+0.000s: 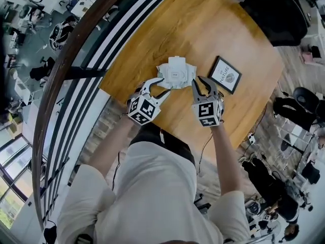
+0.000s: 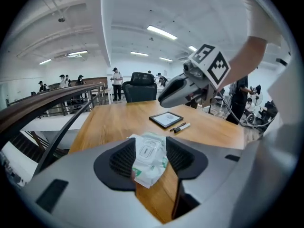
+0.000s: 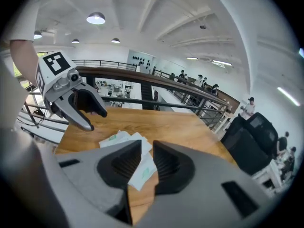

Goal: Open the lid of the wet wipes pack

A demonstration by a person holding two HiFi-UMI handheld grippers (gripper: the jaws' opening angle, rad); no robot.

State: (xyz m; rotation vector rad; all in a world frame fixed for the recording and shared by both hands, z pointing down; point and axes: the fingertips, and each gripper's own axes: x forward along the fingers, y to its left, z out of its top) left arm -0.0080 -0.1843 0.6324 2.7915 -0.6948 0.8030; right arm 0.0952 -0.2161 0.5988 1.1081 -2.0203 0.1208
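writing on pack: small tab on the lid (image 2: pixel 144 150) reads "open"; green print at the pack's edges is too small to read
writing on frame: picture frame (image 1: pixel 225 74) shows "nature" above a round drawing; smaller lines under it are unreadable
markers: black-and-white square codes on both gripper cubes, no text
wet wipes pack (image 1: pixel 176 74): white soft pack, lies flat near the middle of the wooden table (image 1: pixel 213 24), label side up
lid: looks flat against the pack top in the left gripper view
contents: wipes not visible, pack interior can't be seen
left gripper (image 1: pixel 165 86): jaws clearly apart, pads pressing on nothing; the pack shows in the gap but lies on the table beyond the tips
right gripper (image 1: pixel 203 83): jaws apart by a narrow gap, nothing clamped; a corner of the pack shows through the gap, on the table below
layout: grippers sit either side of the pack's near edge, just beside it; frame is to the right of the pack, apart from it
pen (image 2: pixel 181 127): lies just beside the frame, on the table
background: dark curved railing (image 1: pixel 66 65) along the table's left side
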